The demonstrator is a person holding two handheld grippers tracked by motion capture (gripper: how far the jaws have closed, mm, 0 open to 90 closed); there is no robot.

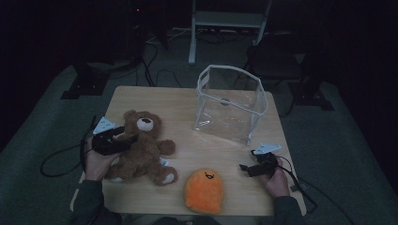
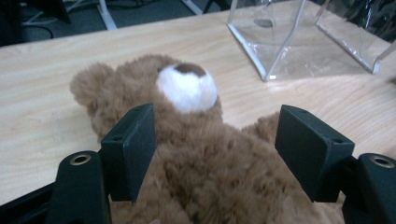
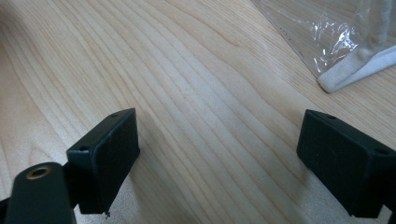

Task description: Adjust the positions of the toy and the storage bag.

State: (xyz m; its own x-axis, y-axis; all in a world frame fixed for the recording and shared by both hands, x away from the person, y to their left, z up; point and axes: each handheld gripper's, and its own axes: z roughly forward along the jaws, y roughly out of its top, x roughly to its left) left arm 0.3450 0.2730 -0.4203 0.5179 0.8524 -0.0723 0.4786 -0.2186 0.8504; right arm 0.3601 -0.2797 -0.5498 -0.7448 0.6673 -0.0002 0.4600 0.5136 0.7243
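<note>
Straddling the teddy bear [image 2: 196,154] lying at the table's [image 1: 183,101] left side, the left gripper [image 2: 215,154] stands wide, pads not yet pressing its fur. The right gripper [image 3: 219,158] idles open beside the clear bag [image 1: 230,105]. Next, I reckon, a squeeze.

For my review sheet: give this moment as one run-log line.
left claw: open astride teddy bear | right claw: open, empty | clear bag: upright
</note>
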